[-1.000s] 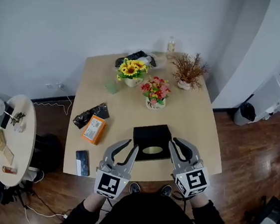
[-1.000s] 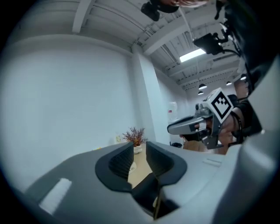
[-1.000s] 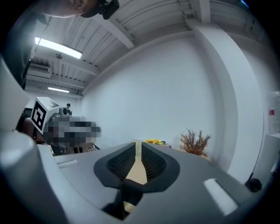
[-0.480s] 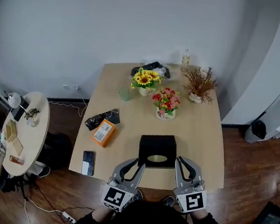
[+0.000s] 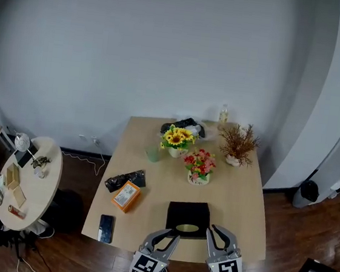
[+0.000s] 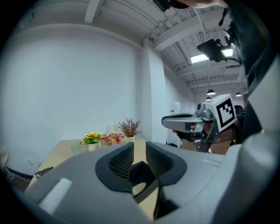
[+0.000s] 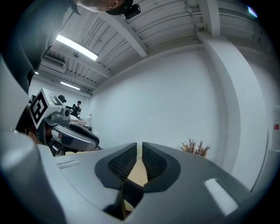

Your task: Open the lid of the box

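Observation:
A black box (image 5: 188,214) with an oval hole in its lid lies near the front edge of the wooden table (image 5: 239,201). My left gripper (image 5: 174,237) hovers just before its near left corner, jaws almost together with nothing between them. My right gripper (image 5: 213,230) is at the near right corner; its jaws have just been opening a little, leaving a thin empty slit. In the left gripper view the box (image 6: 142,168) shows beyond the left gripper (image 6: 139,153), and the right gripper (image 6: 175,121) hangs at the right. The right gripper (image 7: 139,153) points level across the table.
Sunflowers (image 5: 177,140), pink flowers (image 5: 199,166), a dried plant (image 5: 238,145), a bottle (image 5: 223,115) and a green cup (image 5: 152,155) stand at the back. An orange packet (image 5: 126,196), black bag (image 5: 125,180) and phone (image 5: 105,228) lie left. A round side table (image 5: 30,183) stands further left.
The head view has pulled back and the table looks smaller and farther. Both grippers have drawn back from beside the box to its near corners at the table's front edge.

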The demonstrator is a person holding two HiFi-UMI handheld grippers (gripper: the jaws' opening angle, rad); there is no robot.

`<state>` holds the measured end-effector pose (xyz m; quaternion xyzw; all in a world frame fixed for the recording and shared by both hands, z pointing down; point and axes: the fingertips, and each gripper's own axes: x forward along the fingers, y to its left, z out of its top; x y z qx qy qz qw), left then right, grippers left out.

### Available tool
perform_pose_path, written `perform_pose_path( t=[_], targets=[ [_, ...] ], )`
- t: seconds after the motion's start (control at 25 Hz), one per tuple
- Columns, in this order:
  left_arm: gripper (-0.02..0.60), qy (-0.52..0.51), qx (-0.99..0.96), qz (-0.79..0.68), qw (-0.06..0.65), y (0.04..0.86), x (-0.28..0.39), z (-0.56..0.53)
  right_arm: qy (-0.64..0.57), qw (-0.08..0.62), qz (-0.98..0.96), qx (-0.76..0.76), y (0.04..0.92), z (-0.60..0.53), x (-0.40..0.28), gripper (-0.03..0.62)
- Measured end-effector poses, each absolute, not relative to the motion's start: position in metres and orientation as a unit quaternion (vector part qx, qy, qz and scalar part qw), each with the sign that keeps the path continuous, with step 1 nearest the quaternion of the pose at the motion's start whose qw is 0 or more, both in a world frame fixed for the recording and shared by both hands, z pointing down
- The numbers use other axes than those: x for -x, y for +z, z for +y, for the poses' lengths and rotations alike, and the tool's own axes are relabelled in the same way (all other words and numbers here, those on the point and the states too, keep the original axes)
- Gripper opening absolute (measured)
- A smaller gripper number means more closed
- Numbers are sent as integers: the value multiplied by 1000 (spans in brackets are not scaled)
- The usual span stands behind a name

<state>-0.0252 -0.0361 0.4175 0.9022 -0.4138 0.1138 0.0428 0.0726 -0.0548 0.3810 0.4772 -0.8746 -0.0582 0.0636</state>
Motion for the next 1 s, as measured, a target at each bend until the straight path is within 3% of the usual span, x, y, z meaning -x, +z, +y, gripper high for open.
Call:
perform_pose_path(
  t=[1.0],
  targets=[
    [66,128,-907,-399,31,410,33,-54,-60,75,-868,-488,371,-70,-64,25]
  ],
)
